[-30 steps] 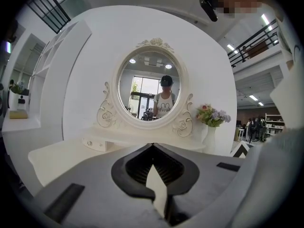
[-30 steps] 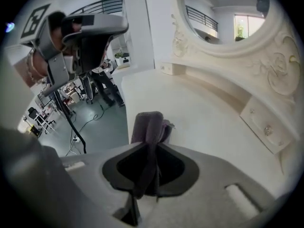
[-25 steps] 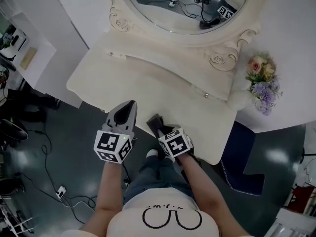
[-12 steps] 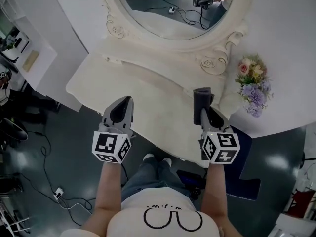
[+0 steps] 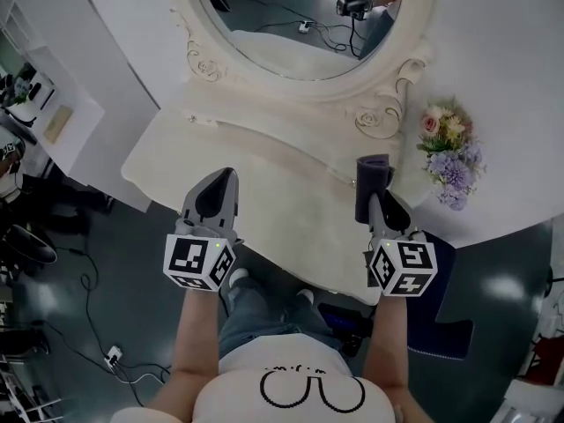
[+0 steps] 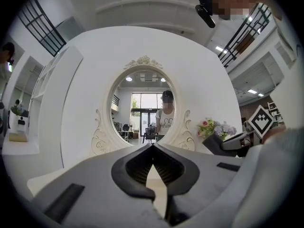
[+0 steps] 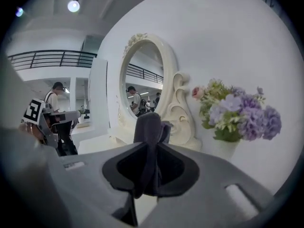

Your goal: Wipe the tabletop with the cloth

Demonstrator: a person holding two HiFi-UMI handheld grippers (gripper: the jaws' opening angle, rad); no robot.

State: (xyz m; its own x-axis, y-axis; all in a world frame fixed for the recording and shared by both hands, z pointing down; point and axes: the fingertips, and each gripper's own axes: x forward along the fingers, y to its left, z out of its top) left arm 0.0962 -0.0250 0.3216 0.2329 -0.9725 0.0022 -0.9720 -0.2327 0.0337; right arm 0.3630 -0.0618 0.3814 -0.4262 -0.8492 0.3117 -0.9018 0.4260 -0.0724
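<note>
Cloth sits right of centre in the head view, pinched in my right gripper over the tabletop — flowers further right. My left gripper, lower left, is closed — empty.

The tabletop lay bare across its middle and left end, a broad lane between the left gripper and the right gripper, which hung well apart over the front edge. At the back, a raised ledge and the mirror frame closed off the far side. The flowers stood at the right back corner, near the cloth pinched in the right gripper, which narrowed the room there. A shelf stood apart beyond the left end.
</note>
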